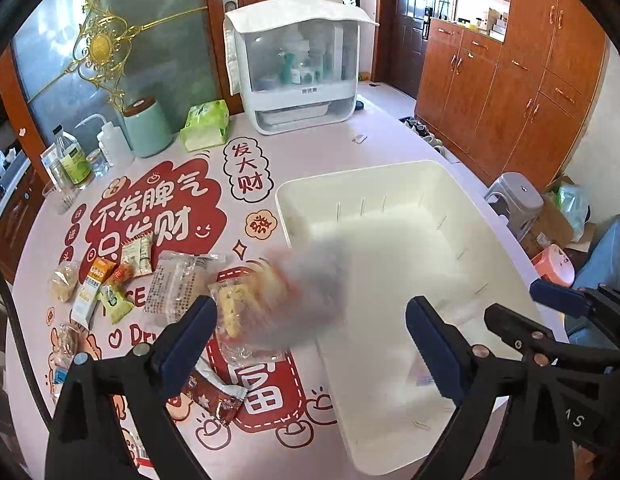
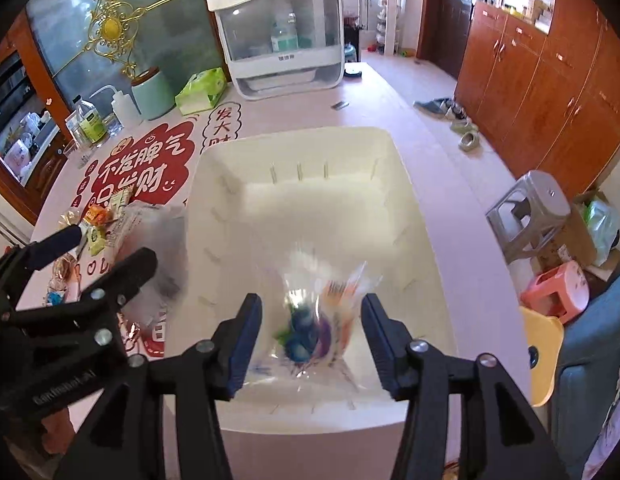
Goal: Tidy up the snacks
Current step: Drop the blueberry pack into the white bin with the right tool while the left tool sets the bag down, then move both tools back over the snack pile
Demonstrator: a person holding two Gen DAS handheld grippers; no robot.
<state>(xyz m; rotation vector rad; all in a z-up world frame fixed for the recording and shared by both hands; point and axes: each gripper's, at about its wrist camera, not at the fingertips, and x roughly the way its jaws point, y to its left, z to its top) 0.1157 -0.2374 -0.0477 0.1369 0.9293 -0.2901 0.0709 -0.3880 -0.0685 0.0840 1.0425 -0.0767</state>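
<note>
The left claw (image 1: 310, 344) stands released, a blurred clear-wrapped snack packet (image 1: 294, 296) between its jaws, over the near-left rim of the white rectangular plastic bin (image 1: 390, 184). The right claw (image 2: 310, 340) is parted around a blurred clear bag with blue and purple contents (image 2: 310, 328), directly above the bin's floor. Remaining snack packets (image 1: 122, 276) lie left on the pink printed surface (image 1: 310, 148), nearer the left claw.

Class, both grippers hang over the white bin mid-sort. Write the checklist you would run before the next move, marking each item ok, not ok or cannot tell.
1. Left gripper open, nothing pinched: ok.
2. Blurred packet inside the white bin: cannot tell; it is smeared over the rim.
3. Right gripper clear of the clear packet: ok; gaps show on both sides.
4. That packet over the bin: ok.
5. Snacks left on the table: not ok; a pile remains.
</note>
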